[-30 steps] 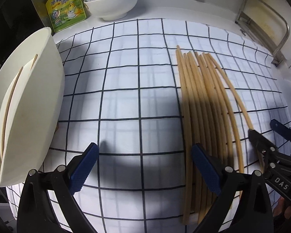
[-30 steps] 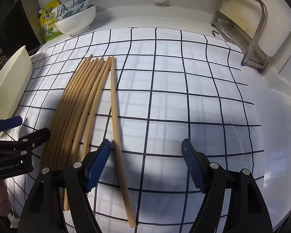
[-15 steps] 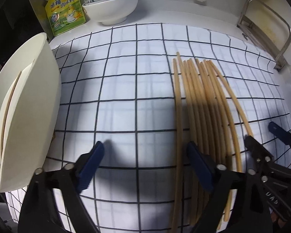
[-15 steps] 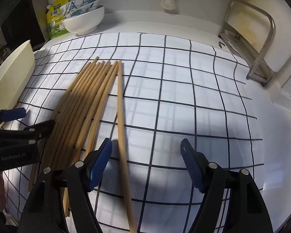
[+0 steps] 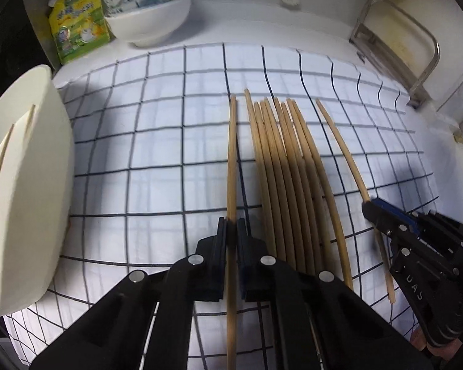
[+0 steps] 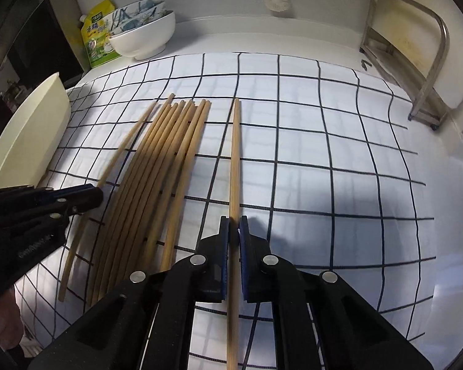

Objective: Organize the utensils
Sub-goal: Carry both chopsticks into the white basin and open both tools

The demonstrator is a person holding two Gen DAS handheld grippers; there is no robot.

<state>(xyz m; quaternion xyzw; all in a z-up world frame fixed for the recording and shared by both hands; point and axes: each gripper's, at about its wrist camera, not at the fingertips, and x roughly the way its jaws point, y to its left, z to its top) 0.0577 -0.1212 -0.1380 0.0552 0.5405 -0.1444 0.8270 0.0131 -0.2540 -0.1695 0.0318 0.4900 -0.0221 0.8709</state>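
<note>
Each gripper was clamped on one chopstick, either side of the loose bundle.

In the left wrist view, the left gripper point(image 5: 231, 225) at lower centre had its jaws closed tight on the left chopstick point(image 5: 232, 160), which ran straight up the frame from between them, just left of the bundle of chopsticks point(image 5: 288, 185) on the checked cloth point(image 5: 157, 166). In the right wrist view, the right gripper point(image 6: 234, 225) gripped the right chopstick point(image 6: 235, 154) likewise, that stick lying just right of the bundle. The cream utensil holder point(image 5: 24, 185) stood at the left edge of the left wrist view, well apart from the bundle, with two thin sticks showing in its slot. A white bowl point(image 5: 151, 15) and a yellow-green pouch point(image 5: 77, 21) sat upper left.
</note>
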